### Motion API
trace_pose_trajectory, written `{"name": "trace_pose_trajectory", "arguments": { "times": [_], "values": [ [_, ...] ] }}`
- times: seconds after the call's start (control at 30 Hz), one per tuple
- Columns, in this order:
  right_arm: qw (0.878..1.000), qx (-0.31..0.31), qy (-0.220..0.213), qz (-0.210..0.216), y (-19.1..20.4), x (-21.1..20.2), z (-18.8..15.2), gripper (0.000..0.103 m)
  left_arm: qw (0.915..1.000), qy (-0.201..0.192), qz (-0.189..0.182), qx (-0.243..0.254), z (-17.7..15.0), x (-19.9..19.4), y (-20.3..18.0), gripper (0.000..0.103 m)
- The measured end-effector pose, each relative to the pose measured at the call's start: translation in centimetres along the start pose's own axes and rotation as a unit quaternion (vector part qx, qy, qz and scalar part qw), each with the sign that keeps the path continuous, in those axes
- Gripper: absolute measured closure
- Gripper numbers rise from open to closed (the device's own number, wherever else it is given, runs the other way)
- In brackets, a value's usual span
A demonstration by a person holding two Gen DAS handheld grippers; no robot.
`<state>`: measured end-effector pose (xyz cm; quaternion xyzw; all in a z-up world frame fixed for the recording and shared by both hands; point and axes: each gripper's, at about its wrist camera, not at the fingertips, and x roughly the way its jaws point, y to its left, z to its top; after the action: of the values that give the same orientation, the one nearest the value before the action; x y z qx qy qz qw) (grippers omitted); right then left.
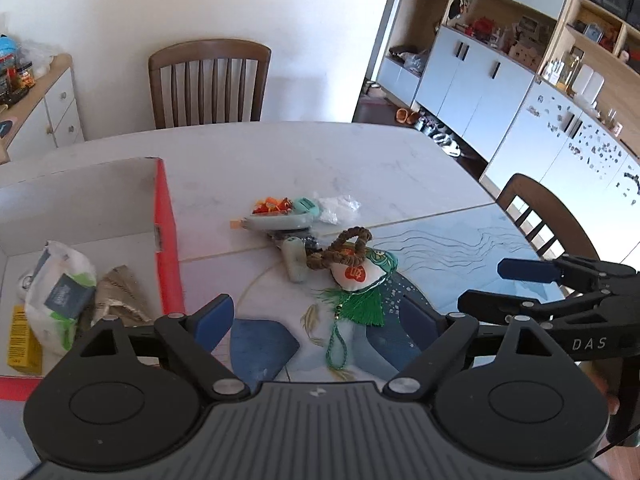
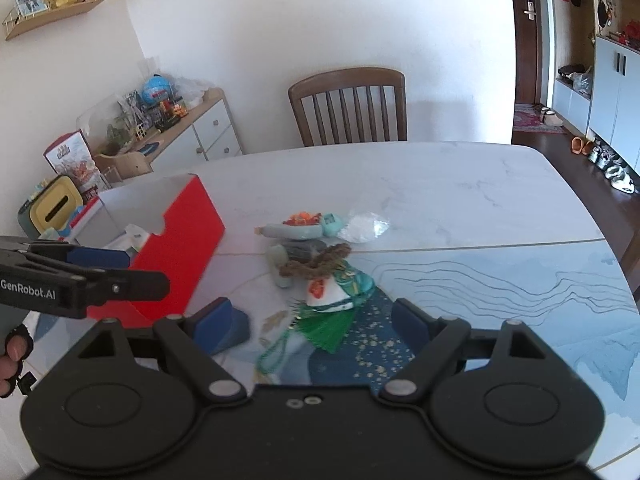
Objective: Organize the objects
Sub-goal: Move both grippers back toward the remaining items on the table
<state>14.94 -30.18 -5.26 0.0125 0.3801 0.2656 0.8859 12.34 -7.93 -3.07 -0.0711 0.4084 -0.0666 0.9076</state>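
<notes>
- The marble table [image 1: 360, 160] carries a red box [image 1: 166, 236] at its left and a small heap of objects near the middle
- The box holds a white plastic bag [image 1: 60, 288] and a yellow packet [image 1: 22, 338]
- In the heap, a sachet with a green tassel [image 1: 358, 280] lies nearest, touching a brown cord loop [image 1: 344, 250]
- The left gripper [image 1: 320, 320] and right gripper [image 2: 316, 326] hover over the tassel, fingers spread wide, grasping nothing
</notes>
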Motion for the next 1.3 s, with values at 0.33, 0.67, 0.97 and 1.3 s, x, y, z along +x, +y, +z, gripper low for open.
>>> {"name": "trace_pose_trajectory", "arguments": {
  "times": [0.33, 0.67, 0.97, 1.3],
  "values": [
    [0.999, -0.031, 0.014, -0.008, -2.4, 2.8, 0.2, 0.017, 0.9992, -0.002, 0.033, -0.022, 0.6, 4.3, -0.1, 0.005],
    [0.997, -0.067, 0.031, 0.022, -3.7, 6.7, 0.4, 0.02, 0.9997, -0.012, 0.018, -0.011, 0.8, 7.8, -1.1, 0.005],
    [0.995, -0.084, 0.045, 0.039, -4.2, 9.9, 0.3, 0.023, 0.9994, 0.001, 0.034, -0.002, 1.7, 9.9, -2.2, 0.005],
    [0.994, -0.084, 0.045, 0.051, -3.8, 12.2, 0.1, 0.023, 0.9947, 0.062, 0.043, -0.07, 2.8, 13.1, -1.6, 0.022]
  ]
}}
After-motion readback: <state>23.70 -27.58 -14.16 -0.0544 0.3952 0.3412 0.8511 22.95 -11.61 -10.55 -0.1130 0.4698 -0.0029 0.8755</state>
